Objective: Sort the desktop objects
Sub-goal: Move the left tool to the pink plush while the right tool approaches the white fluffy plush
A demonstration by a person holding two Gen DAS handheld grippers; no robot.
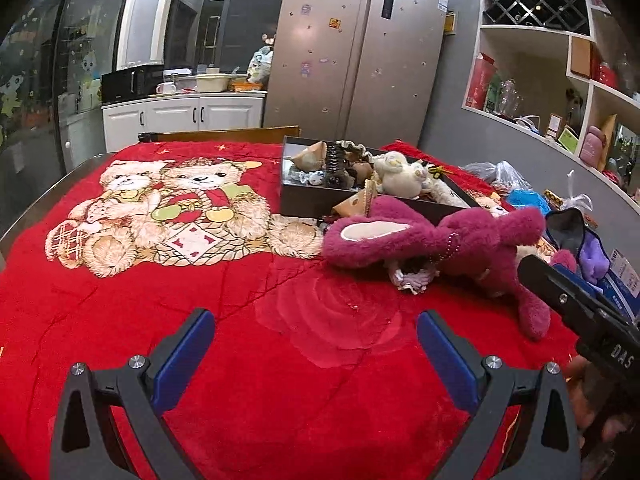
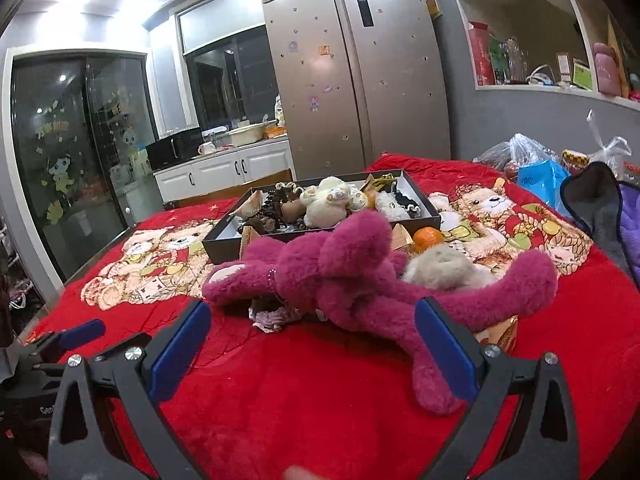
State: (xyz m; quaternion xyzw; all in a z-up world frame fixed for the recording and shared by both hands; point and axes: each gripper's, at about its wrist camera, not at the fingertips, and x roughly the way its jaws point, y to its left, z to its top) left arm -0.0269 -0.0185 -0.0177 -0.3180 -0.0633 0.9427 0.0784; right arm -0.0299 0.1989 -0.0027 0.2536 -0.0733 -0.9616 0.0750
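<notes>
One large magenta plush bear (image 2: 340, 276) lies flat on the red blanket (image 2: 304, 392), stretched across the middle of the table, with one leg reaching toward the right gripper (image 2: 312, 344). Under its body a small frilly grey-pink piece (image 2: 272, 318) sticks out, and a thin bead string (image 2: 273, 280) hangs around the plush. Just behind the bear stands a dark shallow box (image 2: 224, 246), already holding a cream plush toy (image 2: 326, 202), a dark hair claw (image 1: 335, 160) and other small items that are hard to tell apart. Beside the box, on the right, sit an orange (image 2: 428, 238) and a fluffy beige toy (image 2: 444, 266), both touching or nearly touching the bear. Further right are plastic bags (image 2: 532, 152), a blue bag (image 2: 540, 180) and a purple cloth (image 2: 632, 232). The right gripper has its jaws spread wide, with nothing between them; the bear's leg lies just ahead of its right finger. The left gripper (image 1: 316, 344) is also wide open and empty, over bare blanket to the left of the bear. Behind the table stand a steel fridge (image 2: 360, 80) and white cabinets (image 1: 180, 120).
</notes>
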